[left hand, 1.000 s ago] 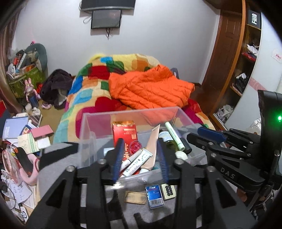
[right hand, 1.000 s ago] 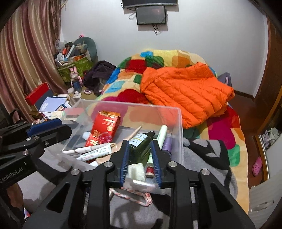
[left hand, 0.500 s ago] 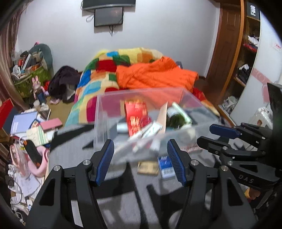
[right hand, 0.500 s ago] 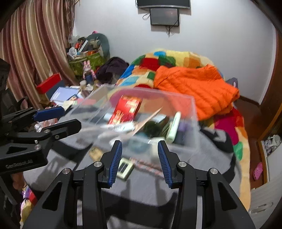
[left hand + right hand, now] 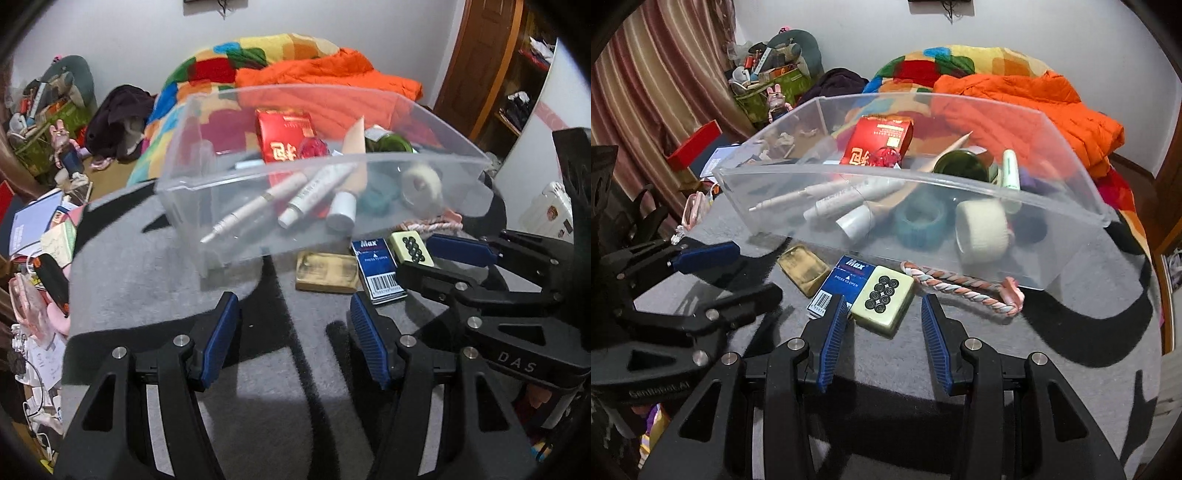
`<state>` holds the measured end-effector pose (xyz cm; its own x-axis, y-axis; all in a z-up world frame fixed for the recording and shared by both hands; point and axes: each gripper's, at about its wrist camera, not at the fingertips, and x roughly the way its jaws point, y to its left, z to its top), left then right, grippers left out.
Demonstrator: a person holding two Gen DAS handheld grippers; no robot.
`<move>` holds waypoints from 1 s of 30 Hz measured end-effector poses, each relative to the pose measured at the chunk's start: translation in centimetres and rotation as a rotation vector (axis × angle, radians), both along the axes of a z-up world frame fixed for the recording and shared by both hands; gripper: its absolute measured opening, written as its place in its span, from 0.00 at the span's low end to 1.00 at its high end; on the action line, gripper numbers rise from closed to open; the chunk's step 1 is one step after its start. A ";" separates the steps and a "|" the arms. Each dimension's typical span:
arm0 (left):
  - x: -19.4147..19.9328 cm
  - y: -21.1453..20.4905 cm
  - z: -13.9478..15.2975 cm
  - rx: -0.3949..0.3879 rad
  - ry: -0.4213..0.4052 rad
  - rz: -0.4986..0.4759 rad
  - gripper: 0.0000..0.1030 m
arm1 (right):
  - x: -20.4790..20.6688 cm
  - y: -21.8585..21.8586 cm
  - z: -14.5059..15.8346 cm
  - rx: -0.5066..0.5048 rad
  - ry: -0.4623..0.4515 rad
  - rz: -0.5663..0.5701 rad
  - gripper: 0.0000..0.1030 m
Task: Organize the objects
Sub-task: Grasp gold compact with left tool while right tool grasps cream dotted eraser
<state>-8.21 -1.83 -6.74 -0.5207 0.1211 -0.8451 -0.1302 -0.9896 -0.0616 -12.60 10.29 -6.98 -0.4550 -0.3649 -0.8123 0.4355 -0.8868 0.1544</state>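
A clear plastic bin (image 5: pixel 236 221) (image 5: pixel 1071 254) stands on the grey table, holding a red box (image 5: pixel 879 140), white tubes (image 5: pixel 849 195), a green bottle (image 5: pixel 960 166) and tape rolls (image 5: pixel 982 230). In front of it lie a gold packet (image 5: pixel 327 271) (image 5: pixel 803 267), a blue Max box (image 5: pixel 378 267) (image 5: pixel 836 286), a pale green mahjong tile (image 5: pixel 412 248) (image 5: pixel 882 295) and a pink braided rope (image 5: pixel 964 290). My left gripper (image 5: pixel 295 343) is open and empty, short of the gold packet. My right gripper (image 5: pixel 884 332) is open and empty, just short of the tile.
A bed with a patchwork quilt (image 5: pixel 960 59) and an orange jacket (image 5: pixel 1052 99) lies behind the table. Clutter of books and boxes (image 5: pixel 33 229) covers the floor at left. A wooden shelf (image 5: pixel 517 66) stands at right.
Both grippers opened, let go of the bin's front wall and drew back toward me. The bin now rests on the table and the loose items in front of it are in full view.
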 end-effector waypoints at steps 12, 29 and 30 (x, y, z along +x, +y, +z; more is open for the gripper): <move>-2.2 1.4 -0.9 -0.009 -0.029 -0.028 0.60 | 0.6 1.2 0.0 -0.014 0.018 -0.016 0.22; -0.1 0.6 0.4 0.066 0.023 0.000 0.38 | 2.7 3.6 1.9 -0.063 0.049 -0.036 0.22; 0.2 0.5 0.7 0.070 0.030 0.004 0.38 | 2.8 3.7 2.2 -0.067 0.053 -0.038 0.22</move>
<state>-8.04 -1.32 -6.08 -0.5460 0.1772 -0.8188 -0.1286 -0.9835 -0.1271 -9.82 14.03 -4.82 -0.5112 -0.3995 -0.7610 0.4109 -0.8913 0.1919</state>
